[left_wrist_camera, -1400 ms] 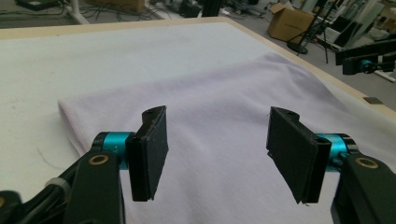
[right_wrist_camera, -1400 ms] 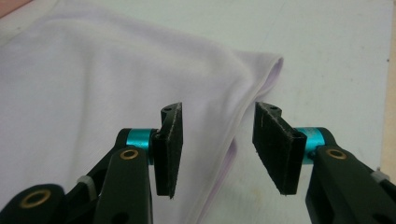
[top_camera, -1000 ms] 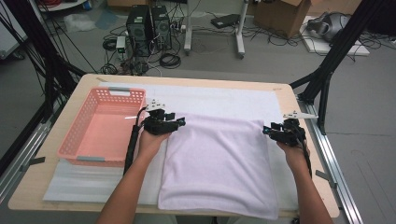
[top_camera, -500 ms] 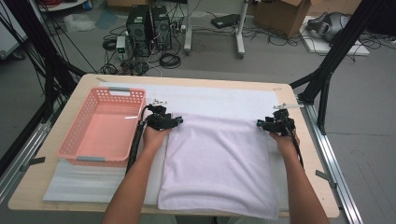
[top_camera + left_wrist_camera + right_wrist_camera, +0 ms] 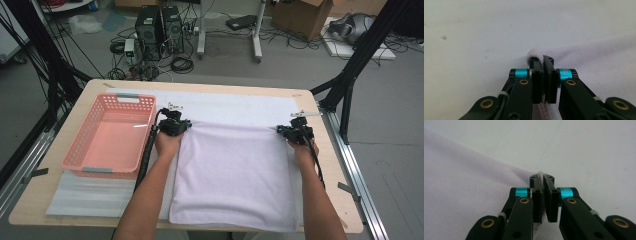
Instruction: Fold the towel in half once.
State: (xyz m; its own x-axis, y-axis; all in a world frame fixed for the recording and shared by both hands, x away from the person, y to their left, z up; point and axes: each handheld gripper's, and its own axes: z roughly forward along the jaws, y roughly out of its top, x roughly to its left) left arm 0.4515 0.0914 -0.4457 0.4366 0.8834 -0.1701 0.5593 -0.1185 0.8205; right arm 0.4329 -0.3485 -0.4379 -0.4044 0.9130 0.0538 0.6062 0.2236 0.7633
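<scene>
Pale lilac terry-cloth towel (image 5: 232, 175): rectangular, soft-napped, laid flat on white sheet (image 5: 235, 104) over light wooden table (image 5: 95, 86), long axis running toward person. Far corners pinched between pressed-together jaws of left gripper (image 5: 188, 125) and right gripper (image 5: 281, 130). Salmon-pink perforated plastic basket (image 5: 111, 135) alongside, left.

Light is soft and even across the high view, coming from overhead; shadows under the forearms and beside the basket (image 5: 111, 136) are faint. The picture is slightly soft, with mild bending of straight lines near the edges. In both gripper views the white mat (image 5: 474, 30) looks bright and washed out, blurred far off, while the near jaws stay fairly sharp.
</scene>
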